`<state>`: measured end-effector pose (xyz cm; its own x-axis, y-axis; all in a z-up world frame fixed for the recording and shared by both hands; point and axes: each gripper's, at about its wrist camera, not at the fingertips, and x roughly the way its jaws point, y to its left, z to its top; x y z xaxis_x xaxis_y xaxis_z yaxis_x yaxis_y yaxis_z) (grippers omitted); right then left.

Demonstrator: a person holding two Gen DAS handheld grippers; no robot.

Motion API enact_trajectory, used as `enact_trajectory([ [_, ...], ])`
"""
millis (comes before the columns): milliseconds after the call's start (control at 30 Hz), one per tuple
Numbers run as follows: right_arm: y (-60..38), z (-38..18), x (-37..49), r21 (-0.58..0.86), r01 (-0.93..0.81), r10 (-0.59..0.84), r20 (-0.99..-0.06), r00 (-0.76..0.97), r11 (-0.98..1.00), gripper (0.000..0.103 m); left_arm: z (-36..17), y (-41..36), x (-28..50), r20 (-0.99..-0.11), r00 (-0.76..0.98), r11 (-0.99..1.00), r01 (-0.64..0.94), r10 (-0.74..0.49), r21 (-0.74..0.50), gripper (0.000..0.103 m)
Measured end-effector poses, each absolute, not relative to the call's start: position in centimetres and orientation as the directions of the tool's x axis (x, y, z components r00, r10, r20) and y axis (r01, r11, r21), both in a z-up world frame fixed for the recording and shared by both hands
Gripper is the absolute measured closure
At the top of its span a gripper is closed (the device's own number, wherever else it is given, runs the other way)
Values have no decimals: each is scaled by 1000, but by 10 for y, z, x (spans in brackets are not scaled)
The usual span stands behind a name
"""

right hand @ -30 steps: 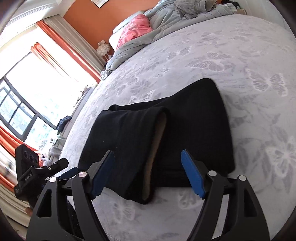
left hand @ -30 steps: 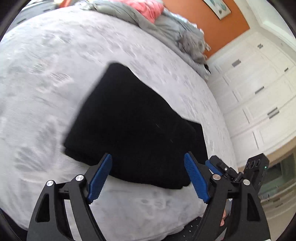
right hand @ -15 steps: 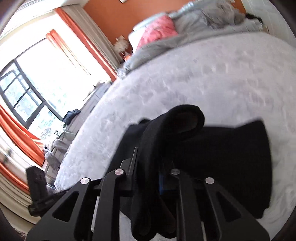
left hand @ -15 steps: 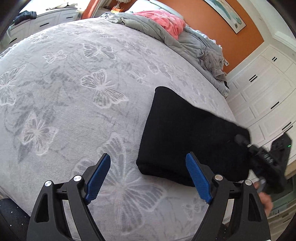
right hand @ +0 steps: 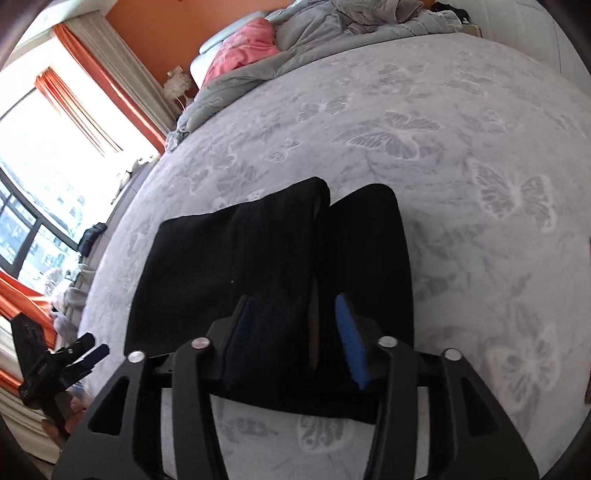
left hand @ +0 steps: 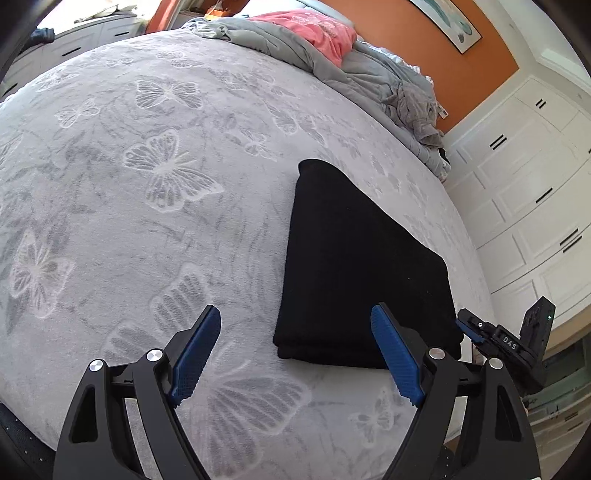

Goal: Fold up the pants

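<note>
Since a second ago the left gripper [left hand: 295, 354] has swung aside over bare bed [left hand: 147, 221], jaws released and empty. Black pants [right hand: 236, 266] lie folded near the bed's edge. Right gripper [right hand: 291, 339] jaws are opening around the top flap, letting go. Best to withdraw cleanly, then press the flap flat so edges align.

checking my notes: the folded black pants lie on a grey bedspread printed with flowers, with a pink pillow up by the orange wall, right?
Not quite: the print is butterflies, not flowers. The left wrist view shows pale butterfly shapes across the grey bedspread around the folded black pants. The rest holds: the pink pillow lies up by the orange wall.
</note>
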<state>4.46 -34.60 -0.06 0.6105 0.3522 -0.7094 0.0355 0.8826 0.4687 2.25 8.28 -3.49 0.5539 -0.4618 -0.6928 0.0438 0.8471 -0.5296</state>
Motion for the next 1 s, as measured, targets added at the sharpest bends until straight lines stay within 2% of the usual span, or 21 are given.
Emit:
enact_trajectory([
  [100, -343, -8, 43, 467, 31, 360, -722, 590, 884, 42, -36, 62, 33, -703, 526, 851, 80, -478, -518, 22],
  [200, -336, -21, 43, 482, 30, 378, -723, 578, 876, 41, -49, 39, 49, -705, 468, 825, 103, -533, -555, 16],
  [333, -331, -28, 46, 493, 23, 389, -714, 582, 870, 37, -72, 29, 75, -745, 441, 834, 17, -501, -551, 16],
  [433, -330, -31, 48, 494, 15, 395, -711, 582, 869, 35, -91, 34, 94, -730, 401, 785, -42, -553, -617, 16],
  [500, -329, -33, 51, 502, 8, 405, -706, 581, 865, 29, -88, 36, 98, -714, 417, 772, -45, -563, -634, 16],
  [567, -330, -35, 53, 523, 17, 416, -696, 585, 852, 29, -86, 36, 101, -710, 406, 765, -42, -575, -643, 18],
  [633, -325, -34, 55, 490, 11, 395, -716, 576, 872, 38, -82, 42, 98, -696, 412, 749, -49, -588, -661, 18],
  [667, -320, -32, 56, 443, 13, 356, -737, 574, 896, 50, -79, 48, 95, -691, 420, 744, -54, -589, -666, 18],
  [700, -318, -31, 58, 429, 19, 342, -746, 572, 903, 72, -74, 55, 90, -679, 435, 737, -50, -591, -674, 18],
  [767, -320, -27, 59, 486, 26, 386, -724, 572, 874, 85, -64, 69, 79, -672, 466, 747, -32, -576, -663, 18],
  [833, -310, -8, 61, 497, 2, 399, -699, 594, 868, 87, -49, 87, 66, -685, 516, 788, -29, -515, -614, 18],
  [900, -287, 21, 65, 546, -77, 473, -638, 608, 834, 88, -35, 107, 53, -686, 565, 820, -31, -458, -572, 17],
  [1000, -223, 66, 76, 525, -234, 546, -581, 604, 818, 88, -16, 146, 33, -682, 616, 841, -58, -393, -538, 17],
])
